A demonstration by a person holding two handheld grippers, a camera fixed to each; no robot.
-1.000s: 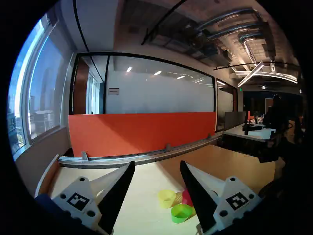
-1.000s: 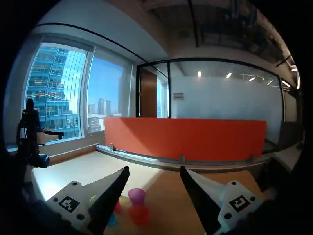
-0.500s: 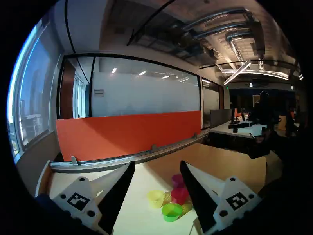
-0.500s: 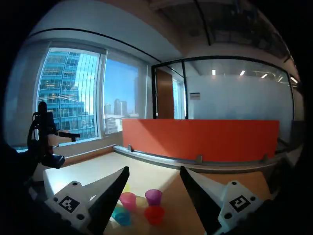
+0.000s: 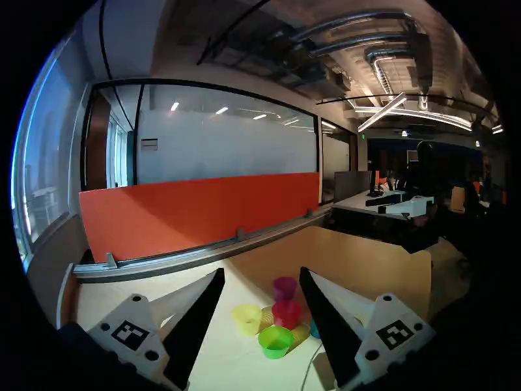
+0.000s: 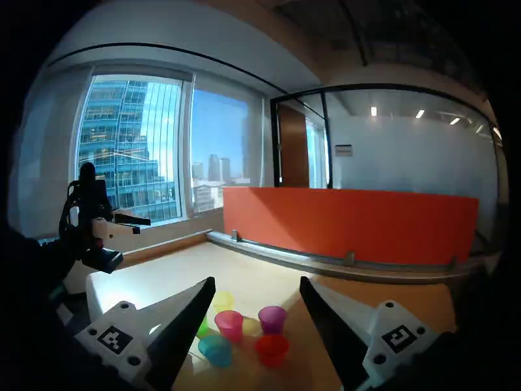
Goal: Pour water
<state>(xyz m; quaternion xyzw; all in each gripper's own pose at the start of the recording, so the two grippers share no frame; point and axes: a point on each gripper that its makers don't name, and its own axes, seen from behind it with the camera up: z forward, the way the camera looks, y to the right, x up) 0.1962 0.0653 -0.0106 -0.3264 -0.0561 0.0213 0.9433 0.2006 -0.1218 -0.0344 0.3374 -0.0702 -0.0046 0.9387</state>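
Several small plastic cups stand clustered on a light wooden table (image 5: 365, 260). In the left gripper view, a yellow cup (image 5: 247, 319), a green cup (image 5: 275, 341), a red cup (image 5: 286, 313) and a purple cup (image 5: 284, 287) sit low between the fingers of my left gripper (image 5: 260, 272), which is open and holds nothing. In the right gripper view, the yellow cup (image 6: 223, 301), a pink cup (image 6: 229, 324), the purple cup (image 6: 272, 319), the red cup (image 6: 271, 348) and a blue cup (image 6: 215, 350) lie below my right gripper (image 6: 256, 281), also open and holding nothing. The left gripper (image 6: 104, 227) shows at far left, raised.
An orange partition (image 5: 195, 212) with a metal rail (image 5: 215, 251) borders the table's far side. Large windows (image 6: 130, 153) run along one wall. More desks with monitors (image 5: 391, 202) stand in the dim room behind. Bare tabletop surrounds the cups.
Both views have swung toward the cups. More cups have come into sight between each pair of fingers. Both grippers have stayed open.
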